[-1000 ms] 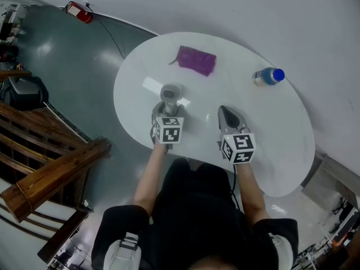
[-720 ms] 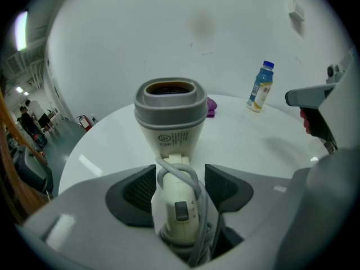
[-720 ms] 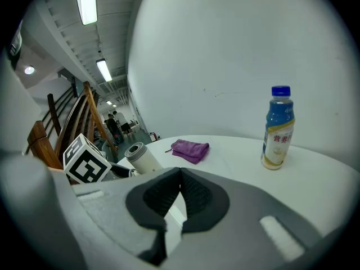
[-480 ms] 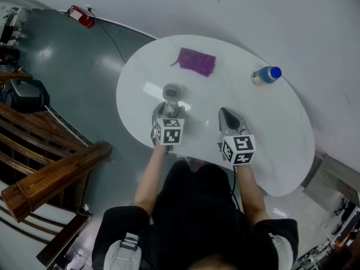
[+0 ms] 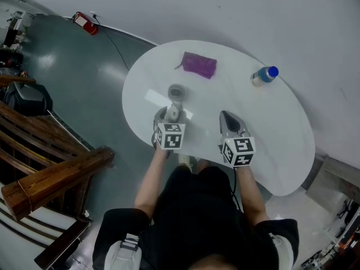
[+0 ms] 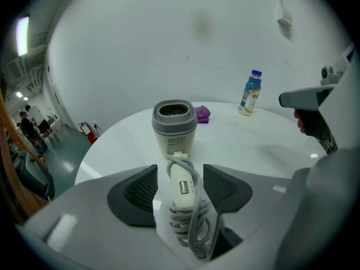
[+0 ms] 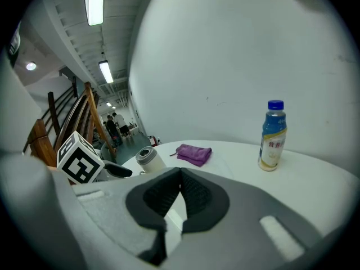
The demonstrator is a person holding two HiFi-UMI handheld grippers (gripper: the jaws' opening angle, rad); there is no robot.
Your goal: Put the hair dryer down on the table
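Head view: 1 table (image 5: 270, 134) carries 1 cloth (image 5: 199, 64) near its far edge and 1 bottle (image 5: 264, 76) near its right edge. 1 dryer (image 5: 175, 97) is over its left part.

Left gripper view: the left gripper (image 6: 180, 176) clamps the dryer's cord-wound handle.

Right gripper view: the right gripper (image 7: 180, 176) is closed and empty. The bottle's label is unreadable.

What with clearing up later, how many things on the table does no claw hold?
2. The purple cloth lies far across the table; the bottle stands upright at the far right. The left claw grips the hair dryer. Nothing looks hidden.
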